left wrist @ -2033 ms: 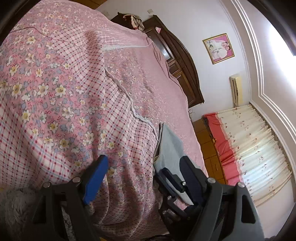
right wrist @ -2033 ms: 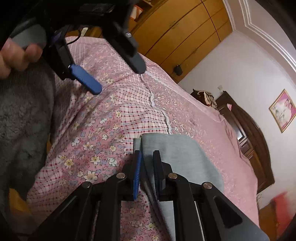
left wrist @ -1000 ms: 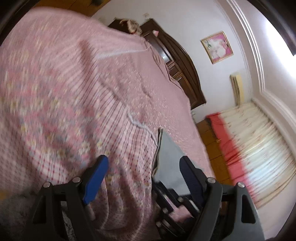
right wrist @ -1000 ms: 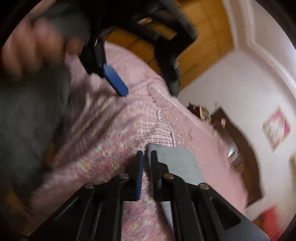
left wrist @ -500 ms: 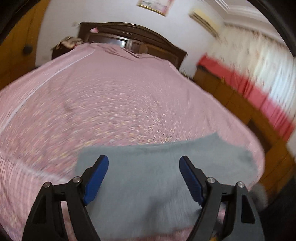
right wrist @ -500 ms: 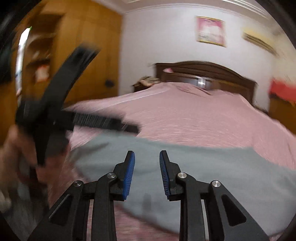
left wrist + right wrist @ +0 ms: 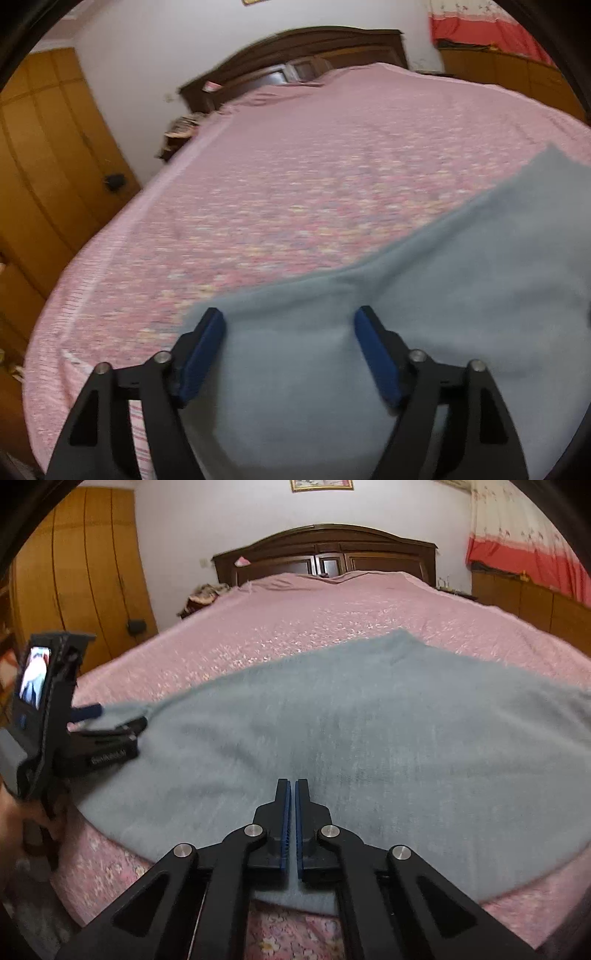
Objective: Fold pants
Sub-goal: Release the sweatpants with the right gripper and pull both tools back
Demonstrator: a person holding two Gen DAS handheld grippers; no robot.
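Observation:
The grey pants (image 7: 369,716) lie spread flat across the near end of the pink bed (image 7: 332,602); they also fill the lower right of the left wrist view (image 7: 443,295). My left gripper (image 7: 290,321) is open, its blue pads apart over the pants' left end, holding nothing. It shows at the left of the right wrist view (image 7: 110,718), fingertips at the cloth's left edge. My right gripper (image 7: 293,786) is shut, jaws nearly touching, above the pants' near middle edge; no cloth shows between them.
A dark wooden headboard (image 7: 325,550) stands at the far end of the bed. A wooden wardrobe (image 7: 74,572) is on the left. A low wooden cabinet (image 7: 524,602) and red-and-white curtain (image 7: 524,535) are on the right. The bed's near edge drops away below the pants.
Both views swung from the bed's side to face the headboard. The pants went from a folded bundle in my right gripper to spread flat. My right gripper opened slightly, then shut.

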